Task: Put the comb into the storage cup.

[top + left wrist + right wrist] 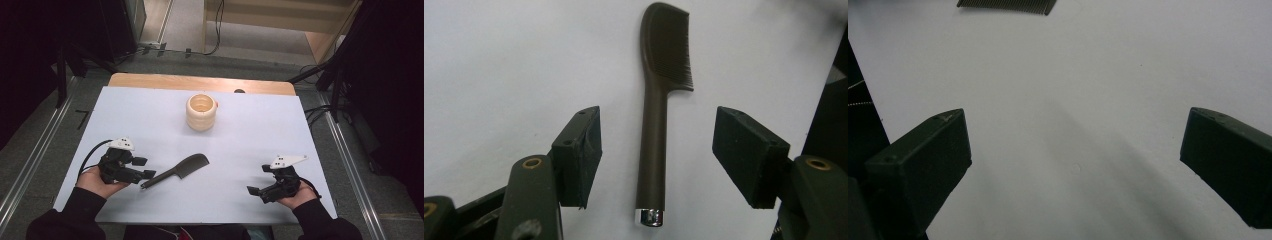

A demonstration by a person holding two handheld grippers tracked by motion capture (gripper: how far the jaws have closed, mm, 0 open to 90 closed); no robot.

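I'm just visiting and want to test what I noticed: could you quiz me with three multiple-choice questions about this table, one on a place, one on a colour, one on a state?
1. Where does the dark brown plastic comb lie?
A. inside the cup
B. flat on the white table, by the left gripper
C. on the floor

2. What colour is the ribbed round cup?
A. cream
B. blue
C. black

3. How do the left gripper's jaws stand?
A. clamped on the comb
B. shut and empty
C. open, the comb's handle between them untouched

Answers: 1 B, the high view shows it there; 2 A, its ribbed wall is pale cream; 3 C, the left gripper view shows gaps either side of the handle.
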